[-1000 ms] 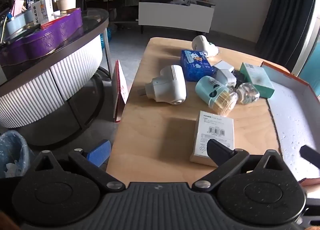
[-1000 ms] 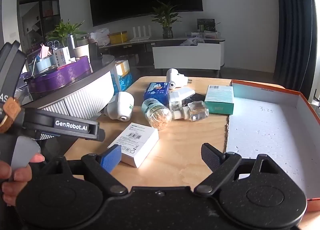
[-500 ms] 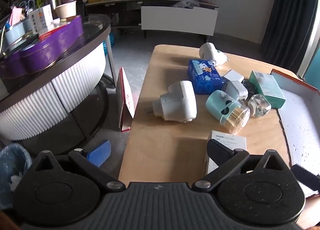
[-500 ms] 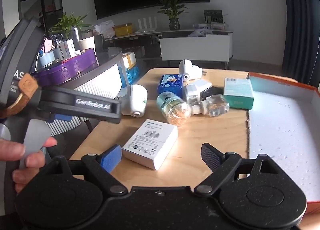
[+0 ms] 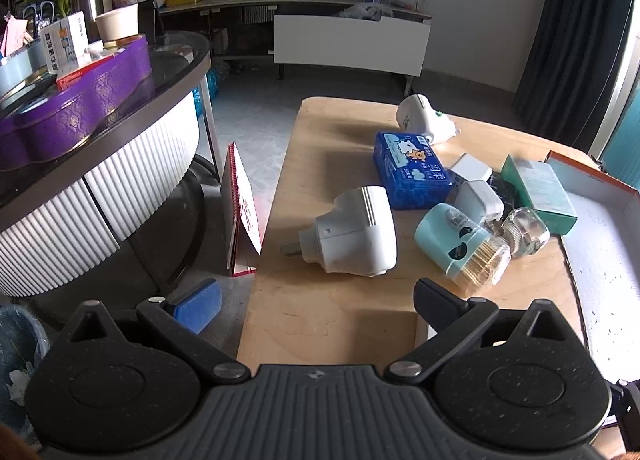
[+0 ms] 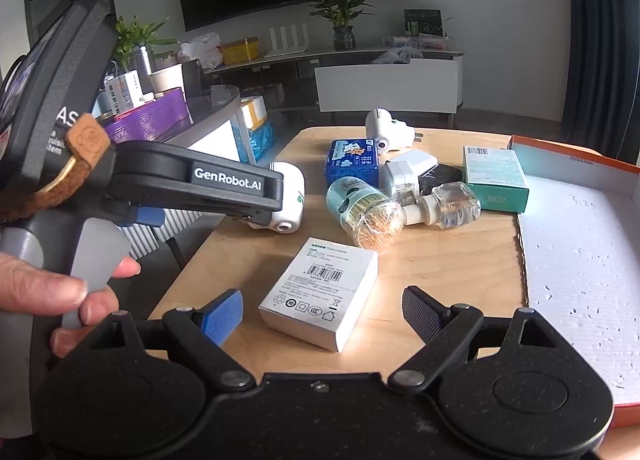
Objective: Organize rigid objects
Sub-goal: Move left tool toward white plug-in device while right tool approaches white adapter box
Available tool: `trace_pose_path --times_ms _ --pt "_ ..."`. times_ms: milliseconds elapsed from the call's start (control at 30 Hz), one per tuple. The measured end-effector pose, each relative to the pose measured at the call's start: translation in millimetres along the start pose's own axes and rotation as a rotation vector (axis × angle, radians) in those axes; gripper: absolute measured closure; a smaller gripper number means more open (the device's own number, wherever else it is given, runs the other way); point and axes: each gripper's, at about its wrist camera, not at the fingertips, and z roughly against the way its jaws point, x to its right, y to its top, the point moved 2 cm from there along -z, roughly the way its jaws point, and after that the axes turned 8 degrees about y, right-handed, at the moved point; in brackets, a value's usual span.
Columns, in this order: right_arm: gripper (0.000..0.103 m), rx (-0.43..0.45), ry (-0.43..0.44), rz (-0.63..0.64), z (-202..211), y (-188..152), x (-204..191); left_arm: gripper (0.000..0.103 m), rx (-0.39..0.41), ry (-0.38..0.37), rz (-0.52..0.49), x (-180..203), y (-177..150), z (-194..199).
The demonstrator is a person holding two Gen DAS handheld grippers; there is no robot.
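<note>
Both sets of jaws stand wide open w/ nothing between them. Right gripper (image 6: pixel 322 310) hovers low over the near part of the wooden counter (image 6: pixel 448 260), its fingers on either side of a white barcode box (image 6: pixel 320 298) lying flat, but not touching it. Left gripper (image 5: pixel 316 300) sits at the counter's near-left edge, blue pad (image 5: pixel 196 306) out over the floor, black finger (image 5: pixel 436 300) over the wood; from the right wrist cam its body shows at left, held by a hand (image 6: pixel 60 292). Ahead of the left gripper, a big white plug-in unit (image 5: pixel 352 236) lies on its side, prongs pointing left. Just right of it, a teal-capped jar (image 5: pixel 464 250) of thin sticks, also on its side, touching a clear glass bottle (image 5: pixel 524 232). Behind those: blue tissue pack (image 5: pixel 410 169), white adapter (image 5: pixel 478 201), green box (image 5: pixel 540 187), and a 2nd white plug-in unit (image 5: pixel 420 119) at the far end. Items in the cluster are close-packed, several touching. Orange-rimmed tray (image 6: pixel 572 155) w/ white foam floor lies along the counter's right side, just beside the green box. Red-and-white calendar (image 5: pixel 240 211) stands on the floor, left of the counter.
</note>
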Motion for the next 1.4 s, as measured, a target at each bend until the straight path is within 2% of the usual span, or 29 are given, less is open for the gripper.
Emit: trace_pose_path --times_ms 600,867,1400 --pt "0.001 -0.011 -0.032 -0.059 -22 2 -12 0.000 -0.041 -0.024 0.001 -6 9 -23" --pt "0.001 -0.017 -0.052 -0.079 -31 1 -11 0.000 -0.056 -0.063 -0.011 -5 16 -34" --pt "0.001 -0.012 -0.065 -0.080 -35 1 -12 0.000 -0.074 -0.081 -0.019 -3 19 -46"
